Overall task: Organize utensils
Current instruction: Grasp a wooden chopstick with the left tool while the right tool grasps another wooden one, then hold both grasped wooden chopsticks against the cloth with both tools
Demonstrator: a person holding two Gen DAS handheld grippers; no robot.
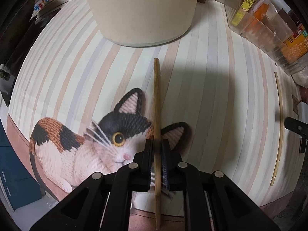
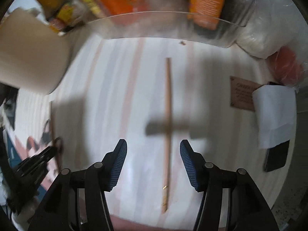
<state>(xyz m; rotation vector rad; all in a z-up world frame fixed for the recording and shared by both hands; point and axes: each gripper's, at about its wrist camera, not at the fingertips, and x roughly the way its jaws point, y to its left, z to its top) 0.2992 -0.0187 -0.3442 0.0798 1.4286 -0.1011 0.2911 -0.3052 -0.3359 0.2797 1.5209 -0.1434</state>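
My left gripper (image 1: 157,148) is shut on a wooden chopstick (image 1: 157,104) that points straight ahead toward a tall cream utensil holder (image 1: 141,9) at the far side of the striped cat-print mat (image 1: 211,100). A second chopstick (image 2: 167,127) lies flat on the mat, pointing away, between the open fingers of my right gripper (image 2: 153,150), which hovers above it. This chopstick also shows at the right in the left wrist view (image 1: 279,127). The holder shows at the left in the right wrist view (image 2: 32,52).
A clear plastic bin (image 1: 269,28) of bottles and packets stands at the back right; it also shows in the right wrist view (image 2: 165,25). A folded white paper (image 2: 275,115), a dark phone (image 2: 276,157), a brown card (image 2: 242,96) and plastic bags (image 2: 269,44) lie at the right.
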